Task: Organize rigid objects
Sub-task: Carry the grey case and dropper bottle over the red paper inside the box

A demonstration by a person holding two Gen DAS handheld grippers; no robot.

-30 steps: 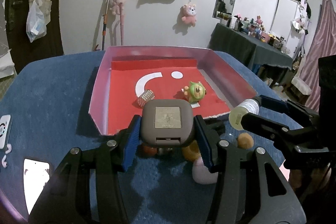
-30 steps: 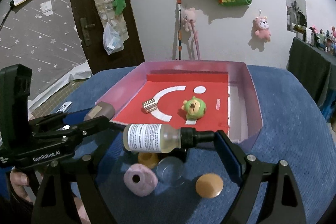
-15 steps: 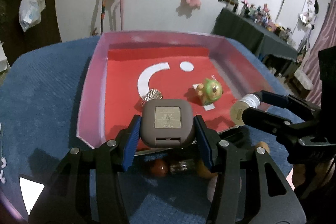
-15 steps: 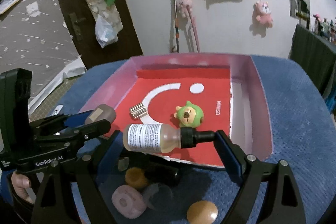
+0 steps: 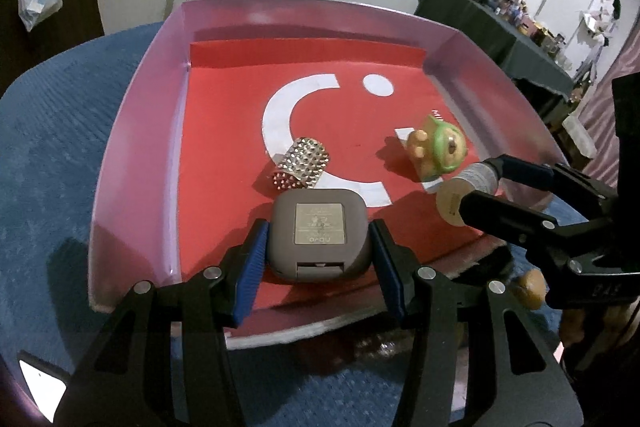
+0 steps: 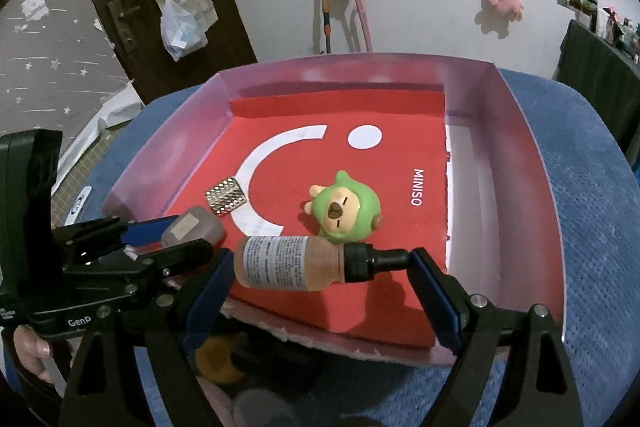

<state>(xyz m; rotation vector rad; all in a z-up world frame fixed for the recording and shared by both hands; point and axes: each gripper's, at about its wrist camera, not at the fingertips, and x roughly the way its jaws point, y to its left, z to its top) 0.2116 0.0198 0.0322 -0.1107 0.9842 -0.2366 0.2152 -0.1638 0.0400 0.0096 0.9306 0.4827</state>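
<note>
My left gripper point(image 5: 318, 239) is shut on a grey rounded square case point(image 5: 319, 233), held above the near edge of the pink tray point(image 5: 132, 131) with its red liner. The same case point(image 6: 192, 229) shows at the left of the right wrist view. My right gripper point(image 6: 320, 265) is shut end to end on a small dropper bottle point(image 6: 288, 263) with a black cap, lying sideways over the tray's front part. The bottle's base point(image 5: 454, 199) shows at the right of the left wrist view. In the tray lie a studded silver cylinder point(image 5: 302, 163) and a green capybara figure point(image 6: 346, 207).
The tray rests on a blue cloth-covered surface point(image 6: 592, 211). Below my grippers, in front of the tray, lie several small items, among them a yellow-brown round piece point(image 6: 218, 357) and a tan ball point(image 5: 528, 287). A white phone point(image 5: 42, 385) lies at the near left edge.
Both grippers have moved forward and down, from in front of the tray to above its near part, each keeping its object. The loose items in front have slid under them.
</note>
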